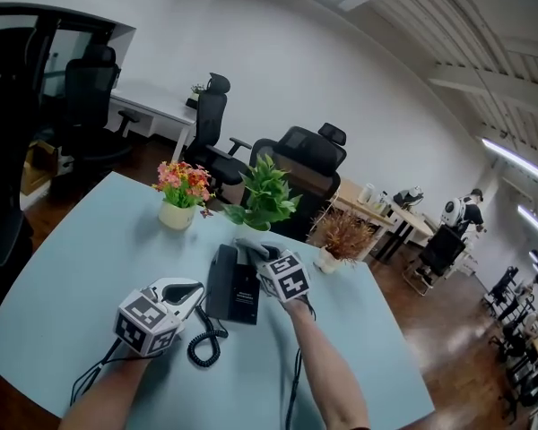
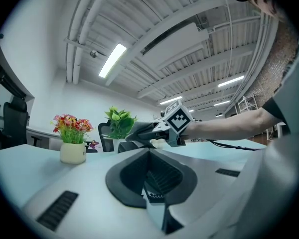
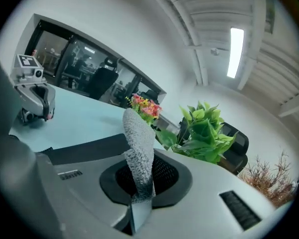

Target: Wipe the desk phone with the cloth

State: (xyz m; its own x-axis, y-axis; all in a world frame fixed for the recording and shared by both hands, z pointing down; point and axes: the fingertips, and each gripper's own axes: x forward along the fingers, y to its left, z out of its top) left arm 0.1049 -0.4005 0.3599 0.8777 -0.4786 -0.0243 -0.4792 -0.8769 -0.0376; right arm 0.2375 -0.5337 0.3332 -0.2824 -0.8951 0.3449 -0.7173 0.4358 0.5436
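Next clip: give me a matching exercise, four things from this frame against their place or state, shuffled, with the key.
Things:
1. cloth
2. desk phone
3. left gripper
4. flower pot

Places or states:
A. jaws together, nothing between them
B. stands on the table, left of the green plant
C. pinched by the right gripper
D. black, lying flat on the table

Pairs: 1-C, 2-D, 3-A, 4-B.
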